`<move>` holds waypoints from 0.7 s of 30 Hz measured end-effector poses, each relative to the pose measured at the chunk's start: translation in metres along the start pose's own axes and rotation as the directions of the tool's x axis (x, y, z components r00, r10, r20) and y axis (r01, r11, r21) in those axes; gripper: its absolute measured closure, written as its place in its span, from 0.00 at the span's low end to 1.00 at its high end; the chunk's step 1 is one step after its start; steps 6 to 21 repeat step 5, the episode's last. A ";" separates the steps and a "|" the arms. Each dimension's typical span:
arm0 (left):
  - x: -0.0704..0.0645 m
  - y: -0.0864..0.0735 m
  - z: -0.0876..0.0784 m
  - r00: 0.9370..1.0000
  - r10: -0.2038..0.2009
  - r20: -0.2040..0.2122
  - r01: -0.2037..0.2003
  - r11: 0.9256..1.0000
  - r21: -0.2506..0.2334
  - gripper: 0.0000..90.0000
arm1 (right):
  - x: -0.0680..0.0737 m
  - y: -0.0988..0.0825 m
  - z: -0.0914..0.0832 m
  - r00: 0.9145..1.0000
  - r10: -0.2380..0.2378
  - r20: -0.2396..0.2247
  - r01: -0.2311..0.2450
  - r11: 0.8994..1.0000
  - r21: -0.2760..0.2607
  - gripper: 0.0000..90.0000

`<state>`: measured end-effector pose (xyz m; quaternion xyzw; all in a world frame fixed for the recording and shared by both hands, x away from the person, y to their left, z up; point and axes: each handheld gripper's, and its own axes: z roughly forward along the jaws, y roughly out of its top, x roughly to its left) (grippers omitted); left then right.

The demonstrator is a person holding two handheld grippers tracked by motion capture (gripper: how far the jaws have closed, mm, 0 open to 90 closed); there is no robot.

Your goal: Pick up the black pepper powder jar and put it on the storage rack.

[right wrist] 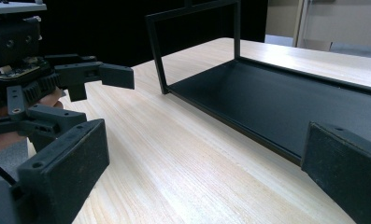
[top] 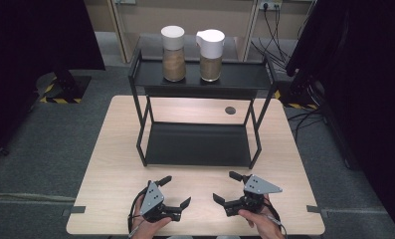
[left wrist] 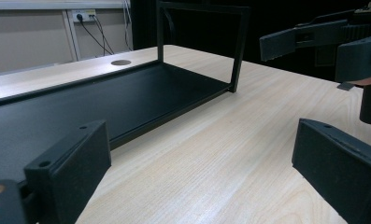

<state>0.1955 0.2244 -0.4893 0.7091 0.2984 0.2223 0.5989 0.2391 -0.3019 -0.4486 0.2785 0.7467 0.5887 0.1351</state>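
Near edge of worktop [top: 115, 164]: left tongs [top: 174, 191] and right tongs [top: 228, 187], both wide apart, holding nothing, resting ready. Next, black rack [top: 140, 134], bottom shelf bare. Far up top: two jars [top: 173, 54] side by side, upright, within forward reach.

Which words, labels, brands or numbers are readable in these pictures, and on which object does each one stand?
None can be read.
The two jars on the rack carry no visible label.
The left gripper, the right gripper and the table show no print.
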 end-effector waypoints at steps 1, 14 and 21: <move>0.000 0.000 0.000 1.000 0.000 -0.001 0.000 1.000 -0.001 0.05 | 0.000 0.000 0.000 1.000 0.000 0.000 0.000 1.000 0.000 0.02; 0.000 0.000 0.000 1.000 -0.002 -0.002 0.002 1.000 -0.003 0.05 | 0.000 0.000 0.000 1.000 0.001 0.001 -0.001 1.000 -0.001 0.02; 0.000 0.000 0.000 1.000 -0.002 -0.002 0.002 1.000 -0.003 0.05 | 0.000 0.000 0.000 1.000 0.001 0.001 -0.001 1.000 -0.001 0.02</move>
